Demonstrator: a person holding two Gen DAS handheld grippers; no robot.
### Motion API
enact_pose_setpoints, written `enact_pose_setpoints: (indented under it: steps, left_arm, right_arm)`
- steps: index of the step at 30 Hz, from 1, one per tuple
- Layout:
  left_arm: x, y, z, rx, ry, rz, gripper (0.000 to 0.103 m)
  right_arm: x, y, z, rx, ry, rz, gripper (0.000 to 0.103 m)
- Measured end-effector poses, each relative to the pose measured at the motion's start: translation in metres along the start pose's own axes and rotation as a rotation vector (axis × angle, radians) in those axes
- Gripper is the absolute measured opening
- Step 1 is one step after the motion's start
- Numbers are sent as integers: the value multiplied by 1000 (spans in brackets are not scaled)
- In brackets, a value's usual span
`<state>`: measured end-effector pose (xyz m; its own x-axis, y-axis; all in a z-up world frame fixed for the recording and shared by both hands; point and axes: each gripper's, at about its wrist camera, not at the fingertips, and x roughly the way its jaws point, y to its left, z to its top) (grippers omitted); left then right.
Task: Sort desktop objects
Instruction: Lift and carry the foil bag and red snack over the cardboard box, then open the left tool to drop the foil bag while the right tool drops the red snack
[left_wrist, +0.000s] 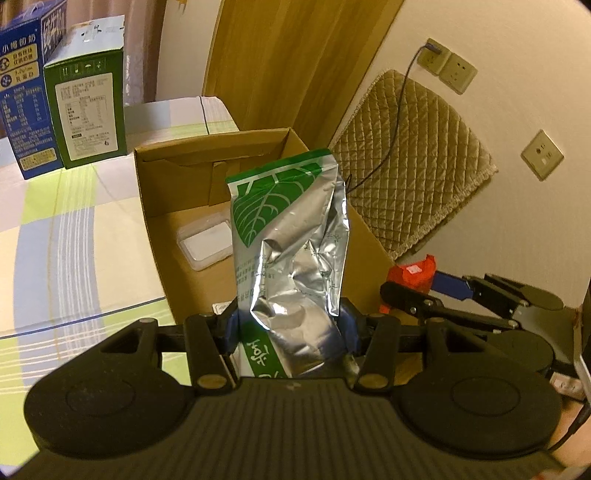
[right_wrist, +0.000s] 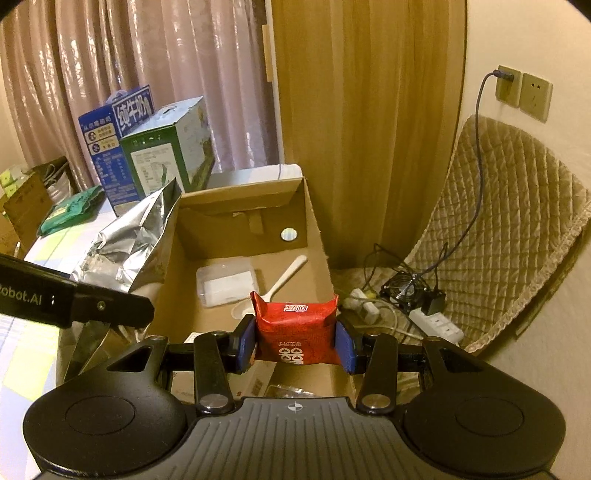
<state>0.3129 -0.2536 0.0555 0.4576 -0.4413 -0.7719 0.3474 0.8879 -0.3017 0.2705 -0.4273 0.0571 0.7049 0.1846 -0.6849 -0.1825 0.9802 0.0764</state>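
1. Left gripper (left_wrist: 291, 328) is clamped on a crumpled silver-and-green foil pouch (left_wrist: 291, 236), holding it upright over the near end of the open cardboard box (left_wrist: 155, 236).
2. Right gripper (right_wrist: 295, 345) is clenched on a small red packet (right_wrist: 295, 328) above the box's near edge, at 6 o'clock from the white spoon (right_wrist: 284, 277).
3. Both items look mid-delivery: the step in hand appears to be dropping them into the box.
4. Next, each probably needs lowering past the rim before release, clear of the plastic container (right_wrist: 227, 284) at 10 o'clock from the packet.
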Motion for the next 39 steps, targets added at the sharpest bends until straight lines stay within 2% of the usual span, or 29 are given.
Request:
enact_pose_setpoints:
  steps: [4,7,11,26,28,29,30,32,36,39]
  left_arm:
    - [11,6,5,-29,-14,-10,49]
    - [16,12,5,-63,-32,16,54]
    - [16,22,2,-89,-41,17,54]
    - [-10,42,-18,-77,-72,49,55]
    - [-12,45,-21,-79,-72,52,55]
    - [-13,46,-22,-79,-71,53,56]
    - [-14,47,-24,-80,-73,54,57]
    - [-18,48,-27,-78,-80,58,63]
    - [-27,48,-36,-65,-96,74,66]
    - [-35,47,-45,-67,-113,89,73]
  right_arm:
    - [9,-5,0,8,5,2,42]
    - [14,-6,-1,11,8,9,42]
    - [17,-4,-2,8,8,14,42]
    - [21,5,-4,33,19,62,43]
    - [21,5,-3,49,20,85,48]
    - [21,4,-2,64,22,88,64]
    - [19,4,-1,77,12,89,69]
    - [14,2,-1,89,-8,95,70]
    - [2,-1,-3,99,-33,84,70]
    - [-8,-3,-6,109,-44,80,70]
